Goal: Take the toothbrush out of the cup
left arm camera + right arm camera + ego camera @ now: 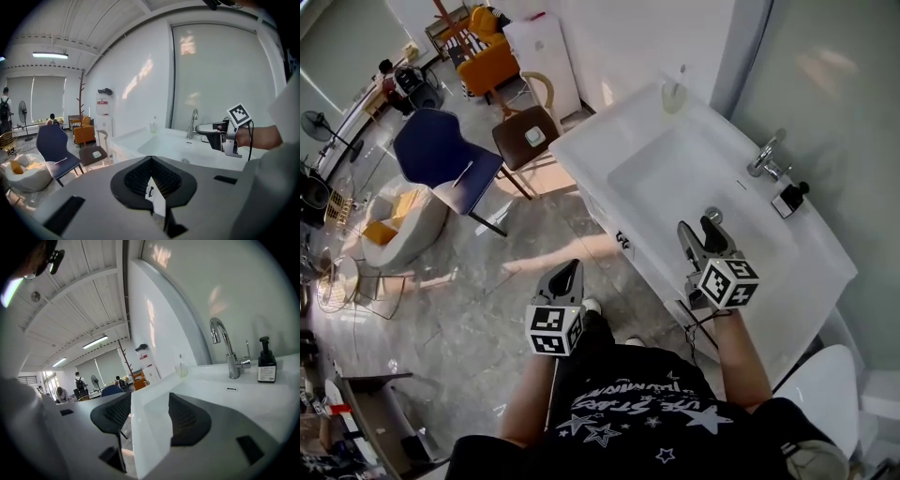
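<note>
Two handheld claws reach forward at a white washbasin counter [591,141], the person's bare forearms stretched out from the waist and both tools tipped slightly downward. Left claw [565,274], its jaws drawn together on nothing, hangs over the floor just off the counter's front edge, while the right claw [699,228] stands wide and empty above the near side of the basin [675,178]. Toothbrush [681,73] stands upright in the cup [673,97] at the counter's far corner, well apart from both claws.
</note>
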`<state>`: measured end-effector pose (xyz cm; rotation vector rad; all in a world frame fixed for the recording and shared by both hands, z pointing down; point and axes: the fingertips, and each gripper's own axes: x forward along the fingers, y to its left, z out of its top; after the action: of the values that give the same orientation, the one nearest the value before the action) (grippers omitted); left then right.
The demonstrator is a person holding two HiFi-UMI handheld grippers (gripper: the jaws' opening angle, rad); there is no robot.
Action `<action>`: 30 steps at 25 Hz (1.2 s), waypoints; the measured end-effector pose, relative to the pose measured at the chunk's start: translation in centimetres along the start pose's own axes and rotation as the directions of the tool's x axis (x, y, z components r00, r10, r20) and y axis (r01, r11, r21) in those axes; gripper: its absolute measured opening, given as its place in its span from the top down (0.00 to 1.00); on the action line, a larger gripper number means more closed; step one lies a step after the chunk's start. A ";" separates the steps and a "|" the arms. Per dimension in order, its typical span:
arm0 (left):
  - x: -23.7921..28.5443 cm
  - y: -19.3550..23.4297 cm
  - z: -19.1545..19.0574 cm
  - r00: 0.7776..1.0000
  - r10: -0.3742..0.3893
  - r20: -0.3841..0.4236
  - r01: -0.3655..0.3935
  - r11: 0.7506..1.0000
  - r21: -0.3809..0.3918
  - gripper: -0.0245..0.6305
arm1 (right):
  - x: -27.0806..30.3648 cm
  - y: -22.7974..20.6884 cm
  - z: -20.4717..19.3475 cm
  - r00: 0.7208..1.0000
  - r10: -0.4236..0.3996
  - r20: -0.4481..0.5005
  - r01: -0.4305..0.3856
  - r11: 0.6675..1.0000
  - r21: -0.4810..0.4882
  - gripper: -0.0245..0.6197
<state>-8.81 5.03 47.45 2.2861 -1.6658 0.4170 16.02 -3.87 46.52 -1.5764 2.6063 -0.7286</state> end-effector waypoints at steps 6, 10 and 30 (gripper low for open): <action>4.7 0.9 2.1 0.997 -0.075 -0.005 0.075 0.997 0.035 0.94 | 3.9 -1.9 2.3 0.999 -0.038 0.010 0.038 0.999 0.006 0.57; 9.6 2.9 3.3 0.994 -0.113 0.001 0.112 0.992 0.049 0.94 | 7.7 -3.5 4.1 0.997 -0.071 0.013 0.071 0.997 0.006 0.57; 31.8 10.5 13.5 0.942 -0.335 -0.024 0.335 0.936 0.104 0.94 | 23.3 -11.9 12.2 0.950 -0.310 0.050 0.307 0.950 0.058 0.57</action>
<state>-8.67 -31.04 48.06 2.5799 -1.2394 0.4414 17.45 -32.66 45.61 -1.9830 2.3070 -0.7405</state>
